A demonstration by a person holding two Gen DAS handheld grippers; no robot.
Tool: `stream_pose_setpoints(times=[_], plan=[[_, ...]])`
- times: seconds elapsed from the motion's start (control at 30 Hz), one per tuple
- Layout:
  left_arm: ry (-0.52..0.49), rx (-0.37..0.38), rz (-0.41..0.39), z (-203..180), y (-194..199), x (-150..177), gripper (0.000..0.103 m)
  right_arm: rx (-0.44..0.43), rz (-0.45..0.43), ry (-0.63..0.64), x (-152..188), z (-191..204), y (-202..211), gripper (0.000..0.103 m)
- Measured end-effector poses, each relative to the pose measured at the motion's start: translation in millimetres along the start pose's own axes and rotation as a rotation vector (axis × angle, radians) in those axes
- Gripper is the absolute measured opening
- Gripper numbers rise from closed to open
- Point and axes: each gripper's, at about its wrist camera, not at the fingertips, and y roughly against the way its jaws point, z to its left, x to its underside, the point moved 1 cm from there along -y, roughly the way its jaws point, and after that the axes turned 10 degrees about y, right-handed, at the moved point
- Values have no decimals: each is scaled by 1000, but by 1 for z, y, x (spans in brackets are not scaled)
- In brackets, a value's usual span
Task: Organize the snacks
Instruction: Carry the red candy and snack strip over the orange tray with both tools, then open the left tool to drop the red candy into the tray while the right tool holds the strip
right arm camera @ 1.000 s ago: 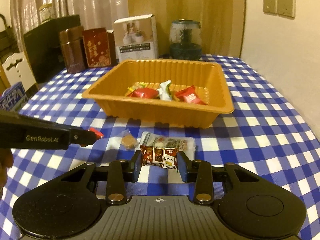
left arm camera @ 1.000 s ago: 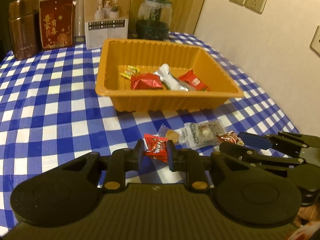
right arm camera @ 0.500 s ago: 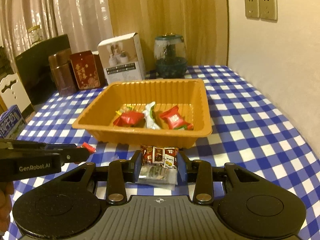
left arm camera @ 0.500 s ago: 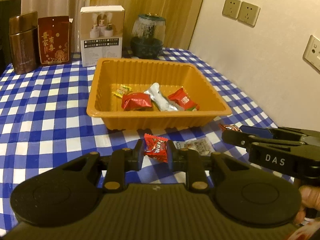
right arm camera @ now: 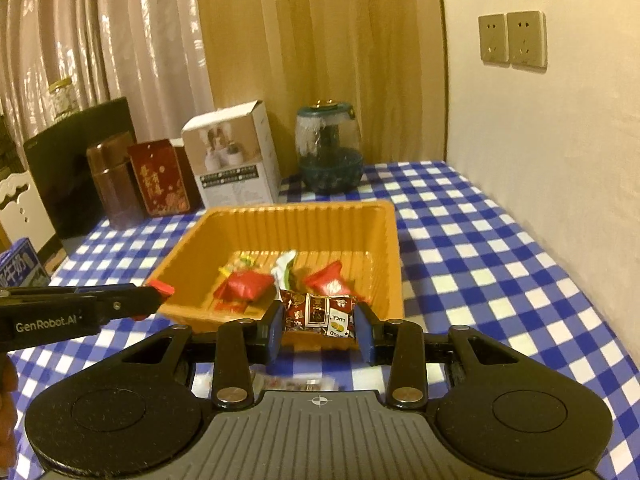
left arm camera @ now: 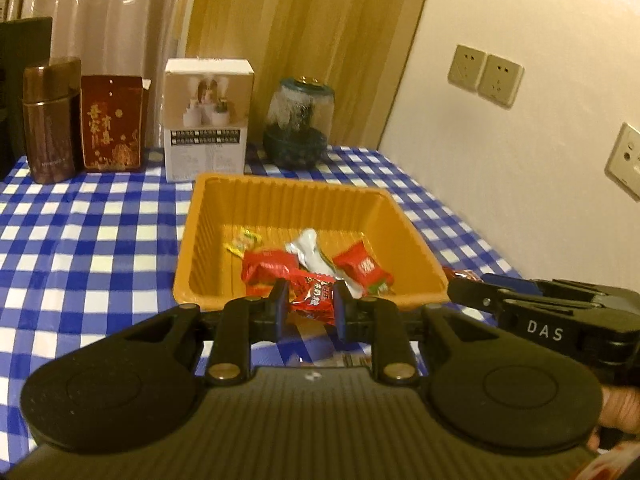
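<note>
An orange tray sits on the blue checked table and holds several wrapped snacks: red packets, a white one and a yellow one. My left gripper is shut on a small red candy packet, held above the tray's near rim. My right gripper is shut on a dark red snack packet, also raised at the tray's near rim. Each gripper shows in the other's view, the right one and the left one.
Behind the tray stand a brown tin, a red box, a white carton and a glass jar. A wall with sockets runs along the right. A clear packet lies on the table under my right gripper.
Both grippers have risen from the table with their packets and moved forward to the tray's near rim. The loose snacks on the cloth have dropped out of sight below them.
</note>
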Motion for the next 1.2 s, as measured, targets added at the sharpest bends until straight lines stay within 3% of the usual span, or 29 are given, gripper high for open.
stream_pose_setpoints(times=[0.33, 0.7, 1.2], plan=[[2, -16, -31, 0, -23, -22, 21, 4, -21, -14, -21, -14, -19, 38], [12, -42, -29, 7, -53, -39, 21, -11, 15, -16, -31, -26, -54, 38], [13, -66, -1, 19, -82, -43, 21, -46, 49, -55, -37, -32, -84, 38]])
